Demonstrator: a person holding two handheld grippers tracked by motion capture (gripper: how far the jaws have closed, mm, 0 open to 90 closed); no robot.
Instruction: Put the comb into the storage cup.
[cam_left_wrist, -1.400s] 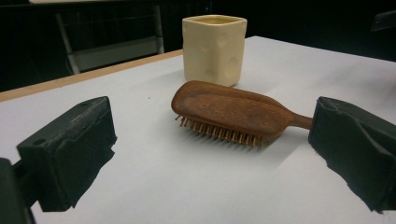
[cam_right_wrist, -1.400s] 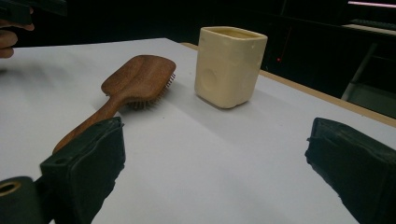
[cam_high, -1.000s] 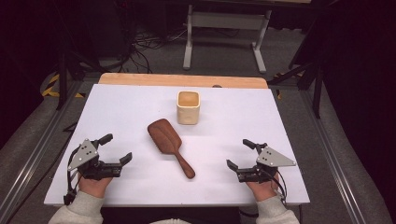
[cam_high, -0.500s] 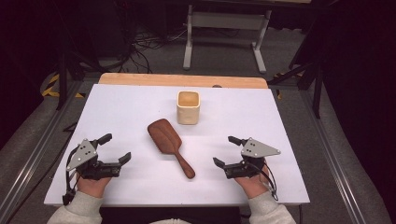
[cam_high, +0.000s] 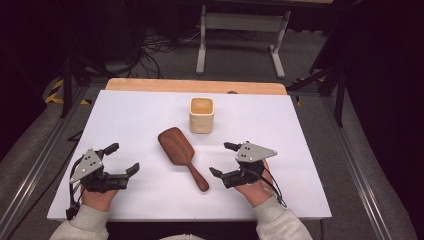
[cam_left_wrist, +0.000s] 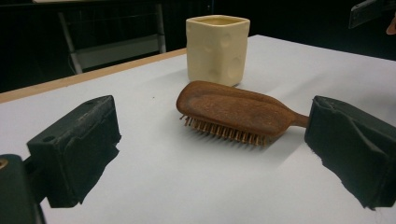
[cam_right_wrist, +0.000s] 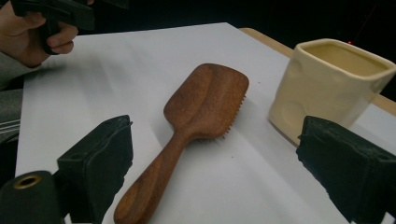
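Note:
A brown wooden hairbrush (cam_high: 180, 155) lies bristles down in the middle of the white table (cam_high: 150, 115), its handle pointing toward the near right. Just behind it stands a cream square cup (cam_high: 201, 114), upright. My right gripper (cam_high: 224, 159) is open just right of the brush handle, jaws facing it; the right gripper view has the hairbrush (cam_right_wrist: 196, 116) between its jaws and the cup (cam_right_wrist: 327, 84) at right. My left gripper (cam_high: 122, 157) is open at the near left, apart from the brush. Its view looks at the hairbrush (cam_left_wrist: 238, 112) and the cup (cam_left_wrist: 217, 44).
A wooden strip (cam_high: 195, 86) runs along the table's far edge. Beyond it stand a grey metal frame (cam_high: 240, 30) and cables on the floor. Rails (cam_high: 360, 165) border the table on both sides.
My right gripper has moved left and forward from the near right corner to just beside the brush handle. The left gripper, brush and cup have stayed put.

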